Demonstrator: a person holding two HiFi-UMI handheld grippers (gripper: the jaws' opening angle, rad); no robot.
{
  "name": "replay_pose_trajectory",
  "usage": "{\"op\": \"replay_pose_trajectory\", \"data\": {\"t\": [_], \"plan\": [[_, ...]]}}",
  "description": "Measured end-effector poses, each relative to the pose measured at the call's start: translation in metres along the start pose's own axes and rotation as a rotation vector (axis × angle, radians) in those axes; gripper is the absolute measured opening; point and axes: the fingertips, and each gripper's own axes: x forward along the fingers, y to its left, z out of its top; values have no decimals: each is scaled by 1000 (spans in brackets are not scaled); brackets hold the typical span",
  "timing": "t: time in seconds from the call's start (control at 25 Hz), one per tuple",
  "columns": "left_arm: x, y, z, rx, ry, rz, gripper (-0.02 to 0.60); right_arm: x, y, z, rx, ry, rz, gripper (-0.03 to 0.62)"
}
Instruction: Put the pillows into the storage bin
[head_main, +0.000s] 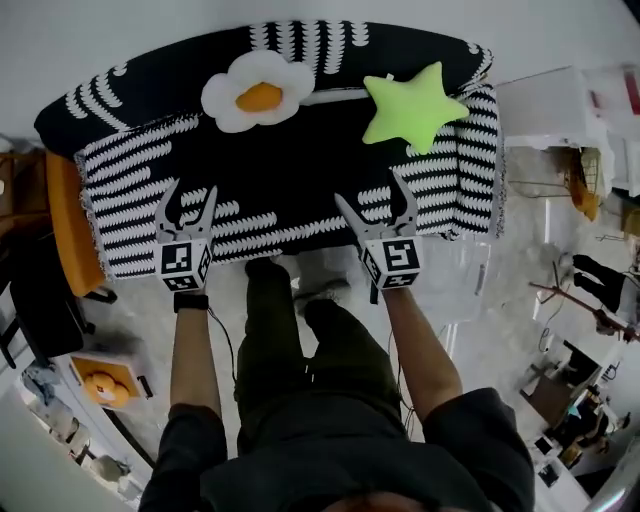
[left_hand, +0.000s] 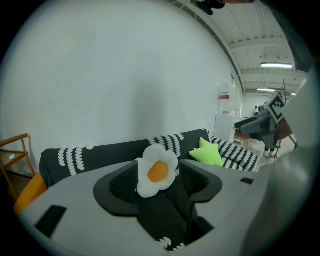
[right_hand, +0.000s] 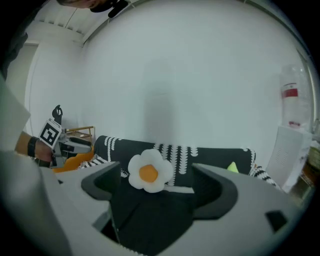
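Leaning on the backrest of the sofa (head_main: 300, 165), the egg pillow (head_main: 258, 92) sat left of the middle of the back edge, white with an orange yolk. The star pillow (head_main: 413, 105), bright green, leaned at the back right corner, well apart from the egg. Neither pillow was touched.

The left claw (head_main: 192, 200) hovered over the sofa's front edge, left of centre. Its jaws stood apart with nothing held, and in its own view the egg showed through the gap, far off. The right claw (head_main: 367, 188) hovered over the front edge right of centre. Its jaws were likewise apart and empty, with the egg framed between them at a distance. Both claws pointed toward the backrest.

The sofa's cover was black with white leaf-like stripes. The person (head_main: 300, 360) stood on the floor (head_main: 500, 330) just in front of the sofa, legs between the two claws. An orange chair (head_main: 70, 225) stood beside the sofa's left end.
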Motion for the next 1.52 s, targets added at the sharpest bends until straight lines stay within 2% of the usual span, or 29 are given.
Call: {"op": "replay_pose_trajectory", "data": {"t": [0.36,0.72,0.88,1.08,1.16,1.24,1.36,1.52], "plan": [[17,49,-21,-45,35,9,259,154,27,24,-79,33,73,440],[44,97,-48,-90,88,22,259,307,29,8,-150,133,109,437],[45,101,-62,-109,119,29,261,353,20,-3,-181,169,112,433],[24,120,-91,-128,164,48,261,402,27,-15,-245,219,118,431],[21,125,-104,-139,188,59,261,417,28,-18,-260,226,130,388],[25,126,-119,-152,213,67,261,428,28,-23,-297,217,136,271],[24,130,-134,-165,233,65,261,425,37,-30,-335,189,133,157],[27,124,-126,-157,220,51,261,406,46,-23,-314,174,139,116]]}}
